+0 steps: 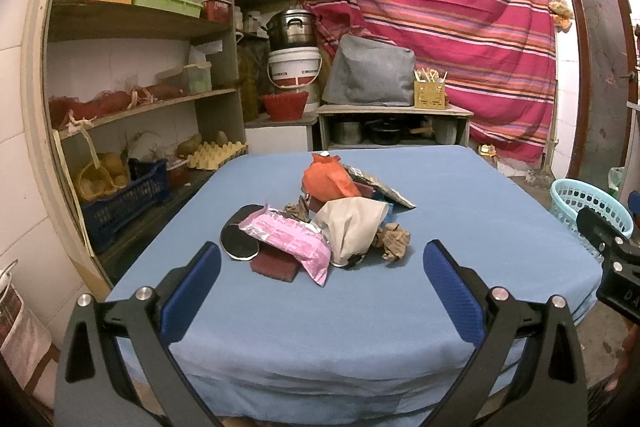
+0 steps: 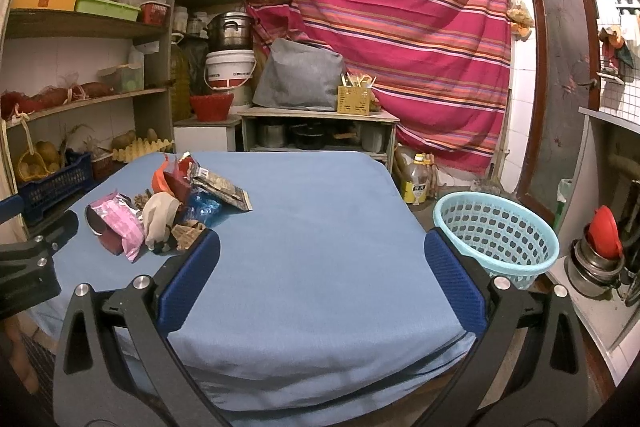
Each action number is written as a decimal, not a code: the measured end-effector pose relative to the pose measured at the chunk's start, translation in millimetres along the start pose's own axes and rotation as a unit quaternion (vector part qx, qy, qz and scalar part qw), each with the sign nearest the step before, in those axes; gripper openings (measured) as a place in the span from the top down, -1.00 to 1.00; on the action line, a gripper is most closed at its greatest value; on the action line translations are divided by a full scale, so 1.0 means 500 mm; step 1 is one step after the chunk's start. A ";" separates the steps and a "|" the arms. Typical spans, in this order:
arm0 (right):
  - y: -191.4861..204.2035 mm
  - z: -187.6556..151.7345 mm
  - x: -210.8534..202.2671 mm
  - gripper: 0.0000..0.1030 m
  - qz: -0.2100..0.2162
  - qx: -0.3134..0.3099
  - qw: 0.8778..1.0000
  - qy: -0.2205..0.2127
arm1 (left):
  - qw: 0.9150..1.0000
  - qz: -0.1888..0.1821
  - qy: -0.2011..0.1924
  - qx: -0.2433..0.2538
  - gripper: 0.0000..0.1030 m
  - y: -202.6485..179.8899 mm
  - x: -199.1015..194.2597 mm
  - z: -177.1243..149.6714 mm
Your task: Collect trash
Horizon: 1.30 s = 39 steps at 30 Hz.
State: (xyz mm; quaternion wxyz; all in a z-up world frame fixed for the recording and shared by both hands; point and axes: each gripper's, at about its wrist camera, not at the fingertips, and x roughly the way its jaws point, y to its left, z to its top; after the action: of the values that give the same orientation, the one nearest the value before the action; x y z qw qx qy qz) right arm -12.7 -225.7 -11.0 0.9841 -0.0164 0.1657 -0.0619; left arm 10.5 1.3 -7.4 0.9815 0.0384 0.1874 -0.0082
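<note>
A pile of trash lies on the blue-covered table (image 1: 460, 227): a pink foil wrapper (image 1: 288, 241), a beige paper bag (image 1: 352, 227), an orange wrapper (image 1: 328, 179), a crumpled brown paper (image 1: 394, 239), a black round lid (image 1: 238, 239) and a silver snack packet (image 1: 384, 187). My left gripper (image 1: 322, 259) is open and empty, just short of the pile. The pile also shows in the right wrist view, with the pink wrapper (image 2: 118, 223) at its left. My right gripper (image 2: 322, 251) is open and empty over bare cloth, to the right of the pile. A light blue basket (image 2: 496, 231) stands off the table's right side.
Shelves (image 1: 132, 23) with boxes and an egg tray line the left wall. A low cabinet (image 2: 316, 131) with pots stands behind the table, before a striped red curtain (image 1: 432, 7). A yellow oil bottle (image 2: 418, 183) is on the floor. Metal pots (image 2: 596, 259) stand at right.
</note>
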 end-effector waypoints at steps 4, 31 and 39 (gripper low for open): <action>0.002 0.009 0.011 -0.92 -0.007 -0.009 1.000 -0.006 | 1.000 0.001 0.008 0.000 -0.92 0.008 0.025 0.010; 0.143 0.073 0.206 -0.92 0.028 -0.033 0.997 0.063 | 0.999 0.029 0.019 0.007 -0.92 0.193 0.240 0.112; 0.220 0.091 0.259 -0.92 0.085 -0.026 0.993 0.081 | 0.997 0.033 0.063 -0.016 -0.92 0.270 0.301 0.088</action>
State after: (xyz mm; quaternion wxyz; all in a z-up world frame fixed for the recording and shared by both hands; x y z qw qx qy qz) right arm 136.5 -132.7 -16.0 0.9682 -0.0228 0.2477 0.0256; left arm 170.8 132.4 -12.2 0.9681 0.0293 0.2472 0.0295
